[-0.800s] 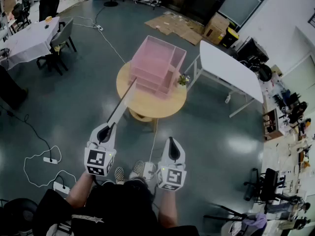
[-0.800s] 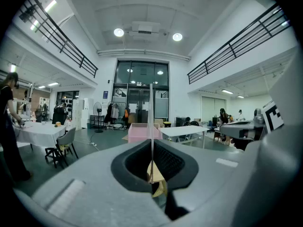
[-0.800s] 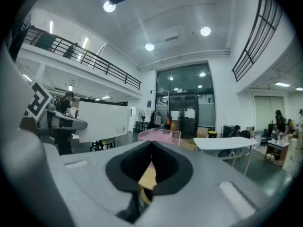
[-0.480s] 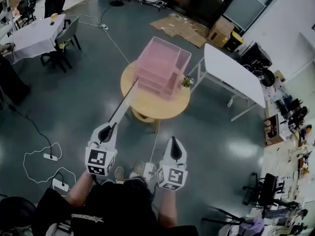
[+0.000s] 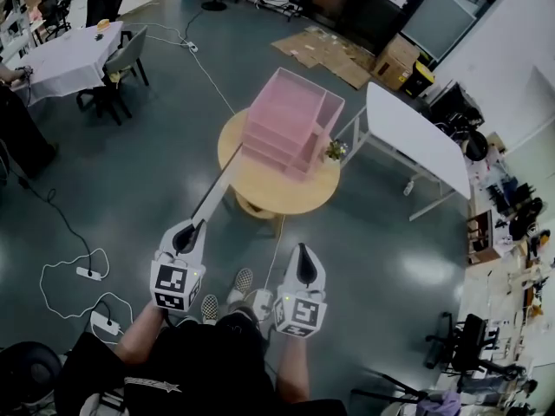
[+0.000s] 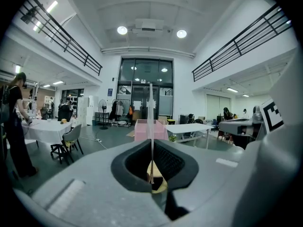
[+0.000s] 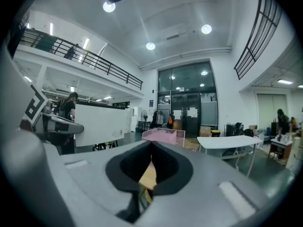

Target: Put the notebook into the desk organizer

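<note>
The left gripper [image 5: 188,229] is clenched on the near edge of the notebook [image 5: 217,183]; this thin, stiff, pale slab stands edge-up between the pads and juts straight ahead of the jaws, probably so it can slide upright into a slot; ahead of its far tip stands the organizer [image 5: 290,120], a pink translucent box of stepped trays on a round wooden table [image 5: 286,196]; the right gripper [image 5: 301,251], just beside the left, has its jaws pressed together on nothing, likely kept spare for steadying.
</note>
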